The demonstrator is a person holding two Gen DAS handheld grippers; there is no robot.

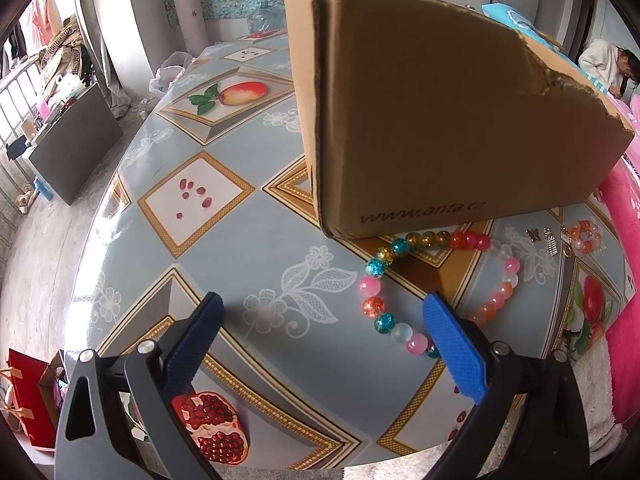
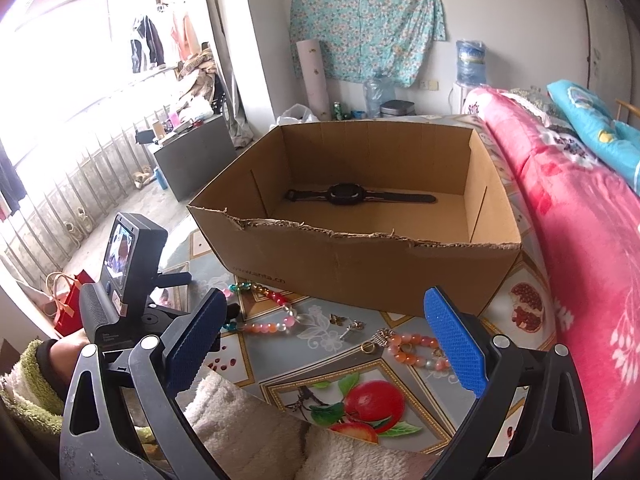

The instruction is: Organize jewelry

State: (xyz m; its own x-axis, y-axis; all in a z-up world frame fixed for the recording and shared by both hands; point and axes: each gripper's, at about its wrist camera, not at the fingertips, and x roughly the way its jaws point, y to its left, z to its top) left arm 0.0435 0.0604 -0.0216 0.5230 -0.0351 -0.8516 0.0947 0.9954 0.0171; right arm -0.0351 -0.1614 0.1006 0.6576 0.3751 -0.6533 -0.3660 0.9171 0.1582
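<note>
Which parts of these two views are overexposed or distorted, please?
Right wrist view: the window at upper left is blown out to white, washing out the railing; the box stays evenly lit. Left wrist view: even light, but fisheye bends the table edge.

One box (image 2: 360, 256), one watch (image 2: 348, 194), two bracelets (image 1: 436, 276).

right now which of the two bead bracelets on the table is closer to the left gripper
The large multicoloured bead bracelet: its loop runs right beside the left gripper. The small orange-and-white bracelet lies farther off, beyond the metal charms.
</note>
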